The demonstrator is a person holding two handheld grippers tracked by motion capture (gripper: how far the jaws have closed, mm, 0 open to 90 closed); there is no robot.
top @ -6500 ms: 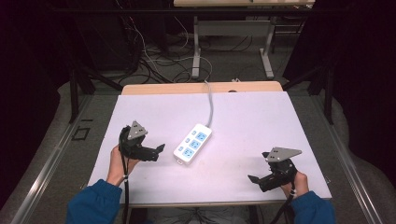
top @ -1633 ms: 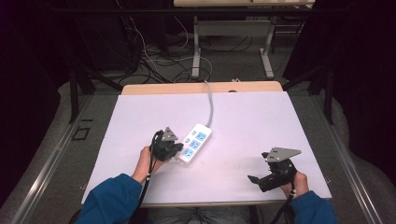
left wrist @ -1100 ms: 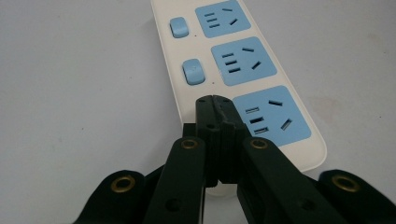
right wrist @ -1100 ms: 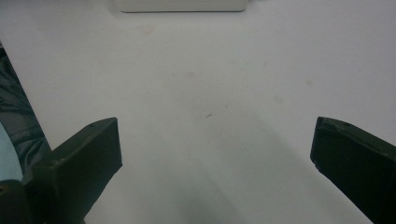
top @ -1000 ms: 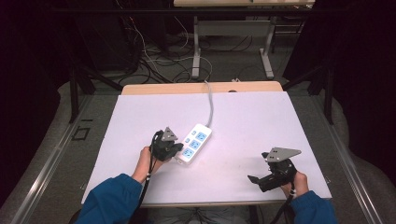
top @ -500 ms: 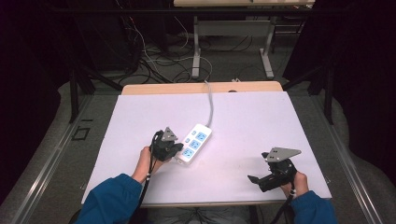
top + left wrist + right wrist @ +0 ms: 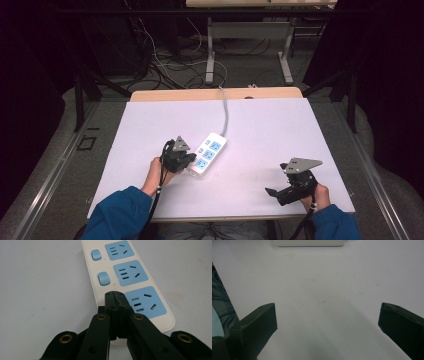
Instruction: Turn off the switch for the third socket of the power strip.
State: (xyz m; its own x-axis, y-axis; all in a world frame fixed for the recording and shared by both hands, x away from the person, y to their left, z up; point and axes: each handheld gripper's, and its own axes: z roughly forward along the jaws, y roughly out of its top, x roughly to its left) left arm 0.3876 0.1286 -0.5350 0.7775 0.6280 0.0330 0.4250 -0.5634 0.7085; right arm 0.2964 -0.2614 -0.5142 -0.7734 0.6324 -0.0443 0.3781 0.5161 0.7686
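White counter (image 7: 260,125) carried a power strip (image 7: 208,153) near its centre, cable running to the far edge. Left gripper (image 7: 114,295), jaws clenched on nothing, met the strip's near end, apparently to press a switch there. Right gripper (image 7: 272,192) waited, jaws released, over bare surface near the front edge.

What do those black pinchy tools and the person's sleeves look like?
Each gripper, left and right, is black, with two flat jaws and brass-ringed holes, and a grey three-cornered plate on top. A thin dark cable trails along each wrist. The sleeves are blue.
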